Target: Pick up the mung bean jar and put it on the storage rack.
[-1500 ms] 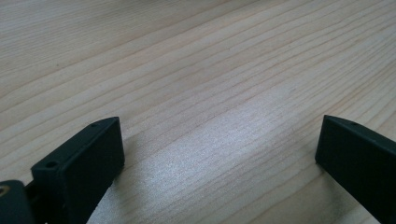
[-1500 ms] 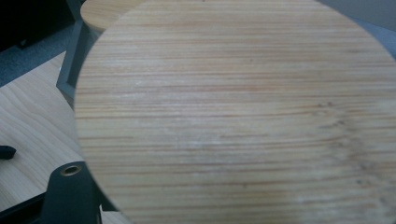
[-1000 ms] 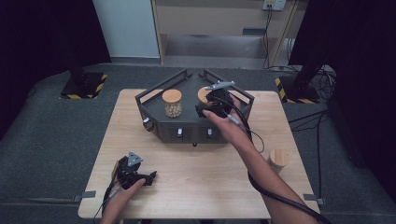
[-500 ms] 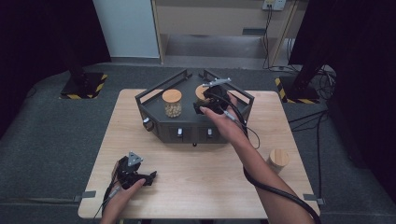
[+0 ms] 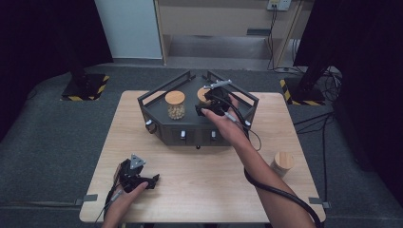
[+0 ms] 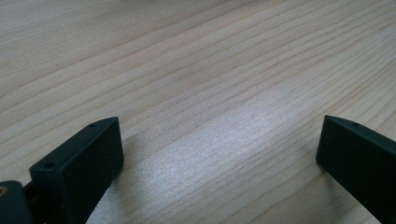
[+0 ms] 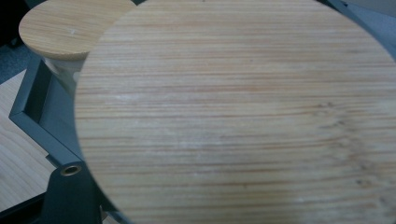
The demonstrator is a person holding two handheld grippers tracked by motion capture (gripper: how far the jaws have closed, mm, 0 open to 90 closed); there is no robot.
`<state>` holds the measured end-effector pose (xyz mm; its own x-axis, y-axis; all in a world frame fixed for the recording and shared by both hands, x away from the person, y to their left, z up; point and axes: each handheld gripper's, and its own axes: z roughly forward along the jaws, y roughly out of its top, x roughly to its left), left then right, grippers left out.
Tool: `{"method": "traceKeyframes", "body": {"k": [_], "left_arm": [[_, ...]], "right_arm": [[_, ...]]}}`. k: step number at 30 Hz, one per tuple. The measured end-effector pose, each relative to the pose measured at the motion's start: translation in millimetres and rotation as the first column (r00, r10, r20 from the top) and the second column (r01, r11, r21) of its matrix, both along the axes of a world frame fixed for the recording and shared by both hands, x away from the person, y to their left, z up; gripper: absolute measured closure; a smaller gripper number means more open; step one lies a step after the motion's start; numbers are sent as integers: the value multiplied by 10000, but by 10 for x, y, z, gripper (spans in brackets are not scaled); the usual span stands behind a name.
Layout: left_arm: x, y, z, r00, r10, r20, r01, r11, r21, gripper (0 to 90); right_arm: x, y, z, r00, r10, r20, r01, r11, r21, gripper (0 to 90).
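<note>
A: High view first: where does the right tool point(image 5: 207, 105) sit?

B: Over the dark grey angular metal tray point(image 5: 190, 135) at the far middle of the pale wooden worktop point(image 5: 209, 180), right at the round bamboo lid point(image 5: 203, 95) of the jar in the tray's right part. The person's right hand point(image 5: 228, 126) reaches in over the tray's front wall.

A: Is it clamped on something?

B: Its jaws are drawn close together. In the right gripper view the lid's wood grain point(image 7: 243, 116) spreads across the frame just past one black jaw at the lower left, so the tool seems to grip the lid at its edge, though I can't see the pads meet it.

A: And the other jar?

B: A glass jar with a bamboo lid and pale round contents point(image 5: 175, 105) stands in the tray's left part, just beside the first; its lid point(image 7: 70, 25) shows at the upper left of the right gripper view.

A: The left tool point(image 5: 151, 180)?

B: It rests low near the worktop's front left corner, well apart from the tray. In the left gripper view its jaws stand wide apart with bare wood point(image 6: 210, 93) between them.

A: Anything else?

B: A small wooden cylinder point(image 5: 282, 163) stands near the right edge.
</note>
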<state>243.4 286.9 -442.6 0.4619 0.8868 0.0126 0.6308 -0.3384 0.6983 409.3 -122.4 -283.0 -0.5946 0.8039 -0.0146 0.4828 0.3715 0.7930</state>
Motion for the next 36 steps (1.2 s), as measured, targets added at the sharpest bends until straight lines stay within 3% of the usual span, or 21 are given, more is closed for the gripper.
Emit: {"method": "traceKeyframes", "body": {"k": [23, 36], "left_arm": [[2, 1, -1, 10000, -11, 2, 11, 10000, -1, 0], [2, 2, -1, 10000, -12, 0, 12, 10000, -2, 0]], "right_arm": [[133, 165, -196, 9987, 55, -507, -59, 10000, -78, 253], [171, 204, -229, 9981, 44, -607, -56, 9998, -209, 253]]}}
